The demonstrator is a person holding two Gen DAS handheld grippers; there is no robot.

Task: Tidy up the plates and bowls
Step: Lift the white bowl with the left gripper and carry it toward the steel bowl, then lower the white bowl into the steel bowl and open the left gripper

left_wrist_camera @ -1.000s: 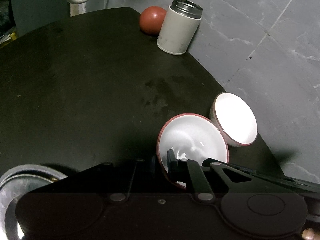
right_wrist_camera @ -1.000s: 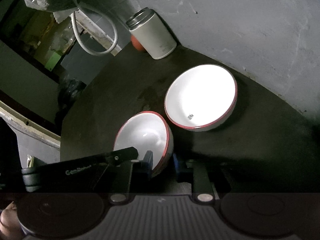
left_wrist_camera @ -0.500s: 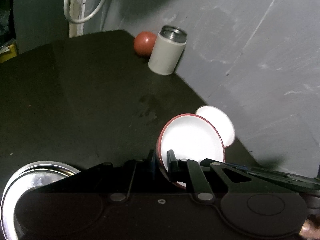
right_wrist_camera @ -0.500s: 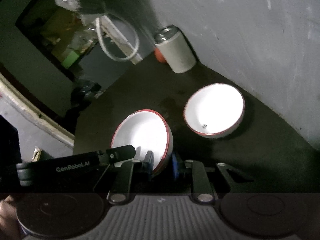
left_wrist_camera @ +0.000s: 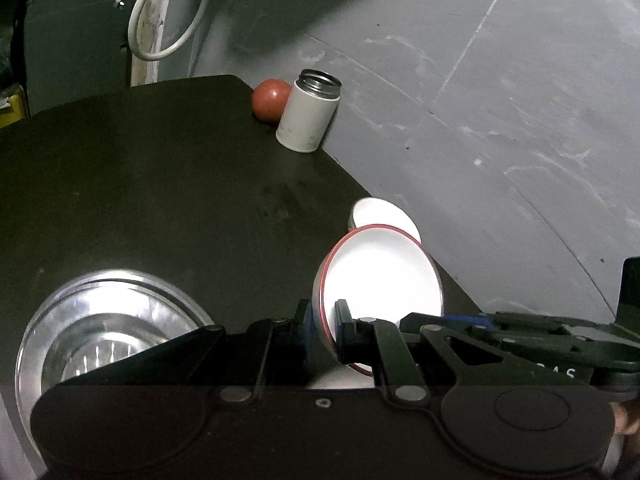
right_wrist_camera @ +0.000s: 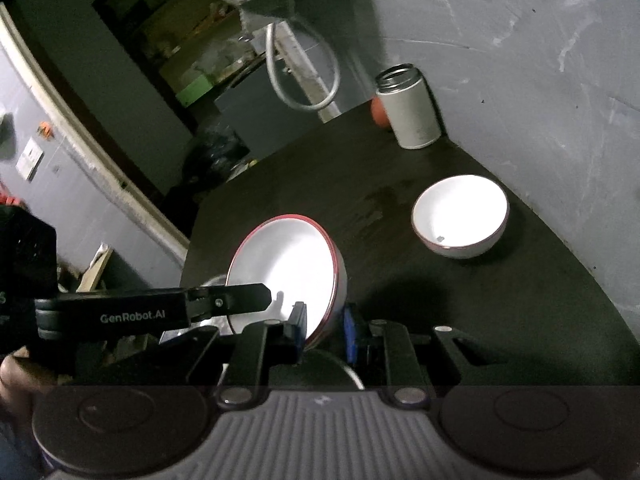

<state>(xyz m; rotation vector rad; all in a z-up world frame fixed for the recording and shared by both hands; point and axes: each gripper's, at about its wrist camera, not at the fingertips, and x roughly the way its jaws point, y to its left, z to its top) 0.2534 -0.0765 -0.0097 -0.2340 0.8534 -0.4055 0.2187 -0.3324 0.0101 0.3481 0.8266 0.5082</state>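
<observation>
Both tools are on one piece here. The left tool (left_wrist_camera: 323, 312) is clenched on the rim of the red-rimmed bowl (left_wrist_camera: 380, 280), one finger inside the white glaze and one on the outer wall. The right tool (right_wrist_camera: 324, 320) pinches the same bowl's rim from the other side, blue pads pressing the wall.

The bowl is off the dark worktop (left_wrist_camera: 160, 200), tipped steeply on edge rather than level. It looks like smooth, glossy ceramic, so a slip is the risk if either tool lets go early.

The second bowl (right_wrist_camera: 460, 216), its white round twin, sits upright on the worktop, far and to the right of the held one, close to the grey wall. The right tool looks the nearer. If nesting is the plan, the held bowl must level out and travel far-right.

The other candidate is the shiny steel dish (left_wrist_camera: 100, 320), near left, by the left tool. A cream canister (left_wrist_camera: 308, 116) and a red ball (left_wrist_camera: 270, 98) stand well apart at the far edge.
</observation>
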